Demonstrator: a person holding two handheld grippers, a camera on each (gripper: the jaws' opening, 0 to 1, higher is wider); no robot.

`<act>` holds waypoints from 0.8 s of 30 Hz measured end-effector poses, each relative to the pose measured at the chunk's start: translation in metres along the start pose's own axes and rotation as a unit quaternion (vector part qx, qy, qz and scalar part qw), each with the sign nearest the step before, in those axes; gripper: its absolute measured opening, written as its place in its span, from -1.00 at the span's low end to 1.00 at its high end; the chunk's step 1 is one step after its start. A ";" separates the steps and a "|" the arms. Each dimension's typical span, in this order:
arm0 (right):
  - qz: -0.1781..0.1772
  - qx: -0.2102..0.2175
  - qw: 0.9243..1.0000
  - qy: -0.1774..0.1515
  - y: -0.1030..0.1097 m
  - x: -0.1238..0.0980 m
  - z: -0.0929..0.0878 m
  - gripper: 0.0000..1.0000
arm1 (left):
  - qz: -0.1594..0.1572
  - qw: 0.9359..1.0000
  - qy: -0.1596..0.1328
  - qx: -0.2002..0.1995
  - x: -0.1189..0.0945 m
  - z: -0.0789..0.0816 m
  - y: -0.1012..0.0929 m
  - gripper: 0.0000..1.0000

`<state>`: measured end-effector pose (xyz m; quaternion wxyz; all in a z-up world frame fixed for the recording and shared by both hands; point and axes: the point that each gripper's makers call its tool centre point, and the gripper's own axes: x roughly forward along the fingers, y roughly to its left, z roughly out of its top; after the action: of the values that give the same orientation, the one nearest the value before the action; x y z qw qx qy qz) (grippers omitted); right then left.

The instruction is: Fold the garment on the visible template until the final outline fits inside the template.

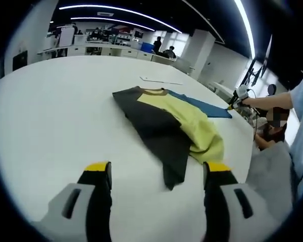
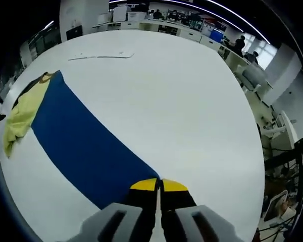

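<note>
The garment (image 1: 171,126) lay half-folded on the white table (image 1: 55,111), its blue panel (image 2: 86,151) stretched flat. The right hand-held gripper (image 2: 158,185) was clenched on that panel's edge; the left hand-held gripper (image 1: 159,171) hung released near the dark hem. Soft, light cloth (likely to slump) is best pinched at corners.

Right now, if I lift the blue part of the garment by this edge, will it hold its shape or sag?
Probably sag: the garment lies limp, with creases and a bunched yellow fold. It looks thin and light. The right gripper looks shut at the blue panel's edge, so the cloth would likely trail across the table.
</note>
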<state>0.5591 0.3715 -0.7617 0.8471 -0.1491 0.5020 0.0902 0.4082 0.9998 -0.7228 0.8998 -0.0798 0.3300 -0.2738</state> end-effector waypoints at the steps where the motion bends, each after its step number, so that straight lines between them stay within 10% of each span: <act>1: -0.001 0.003 1.000 -0.001 -0.001 0.000 0.000 -1.00 | 0.000 1.000 0.001 0.000 0.001 0.000 0.000 0.42; 16: 0.002 0.032 0.999 -0.014 -0.002 -0.003 -0.003 -1.00 | 0.003 1.000 -0.003 -0.008 -0.001 -0.001 0.003 0.42; 24: 0.042 0.052 0.995 -0.070 0.019 -0.018 0.003 -0.46 | -0.002 1.000 -0.006 -0.010 -0.002 -0.002 0.000 0.42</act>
<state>0.5470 0.3902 -0.7478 0.8821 -0.0767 0.4518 0.1094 0.4061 1.0005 -0.7231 0.9002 -0.0908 0.3276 -0.2721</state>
